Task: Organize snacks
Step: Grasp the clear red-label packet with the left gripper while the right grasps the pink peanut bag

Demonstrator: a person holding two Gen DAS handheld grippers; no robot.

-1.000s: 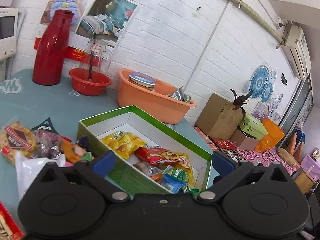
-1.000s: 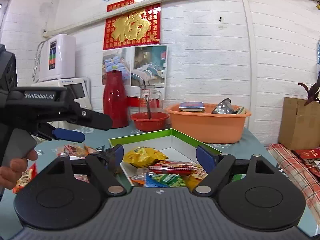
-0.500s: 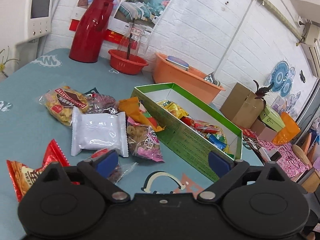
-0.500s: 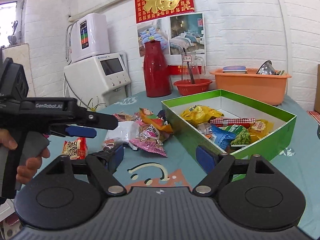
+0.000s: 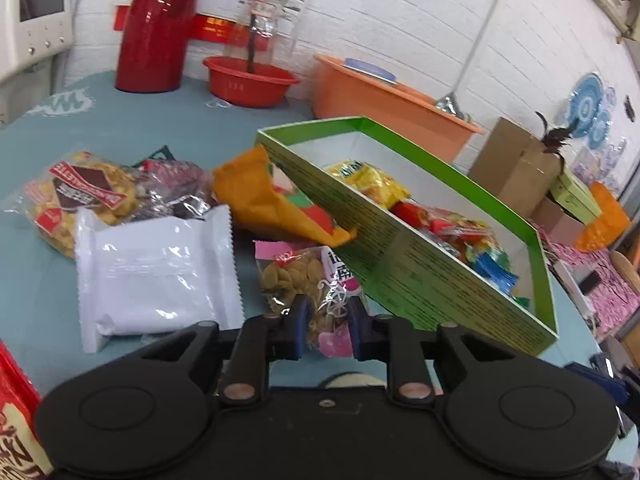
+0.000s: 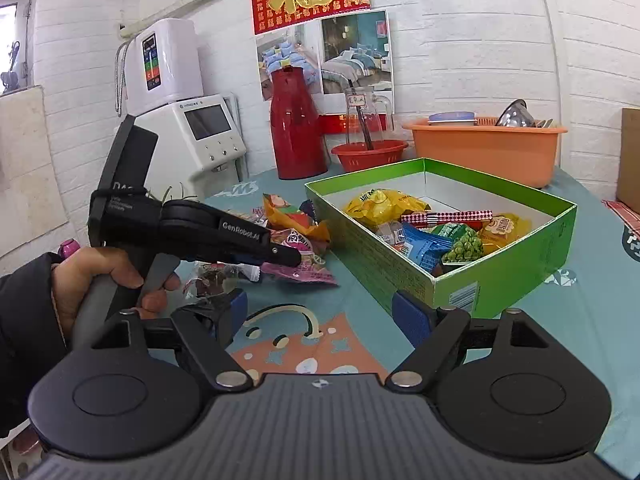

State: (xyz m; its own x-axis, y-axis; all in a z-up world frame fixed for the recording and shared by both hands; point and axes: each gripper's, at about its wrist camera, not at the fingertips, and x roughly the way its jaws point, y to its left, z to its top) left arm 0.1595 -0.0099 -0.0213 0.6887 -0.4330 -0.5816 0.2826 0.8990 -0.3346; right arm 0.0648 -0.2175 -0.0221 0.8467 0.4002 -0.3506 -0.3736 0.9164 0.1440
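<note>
A green box (image 5: 420, 276) (image 6: 520, 256) on the blue table holds several snack packs. Loose packs lie to its left: a pink-edged clear bag of nuts (image 5: 308, 280) (image 6: 304, 256), an orange pack (image 5: 272, 204), a white pack (image 5: 156, 268) and a bag of yellow snacks (image 5: 80, 196). My left gripper (image 5: 327, 330) (image 6: 288, 256) is shut on the near end of the pink bag of nuts, which lies on the table. My right gripper (image 6: 318, 314) is open and empty, above the table in front of the box's near corner.
A red thermos (image 6: 298, 128), a red bowl with a glass pitcher (image 6: 368, 154) and an orange tub (image 6: 484, 148) stand along the back wall. A white appliance (image 6: 200, 136) sits at the back left. A red snack pack (image 5: 16, 416) lies at the near left.
My left gripper moved down and forward to the pink bag of nuts and closed on it. The right gripper shifted slightly, still open.
</note>
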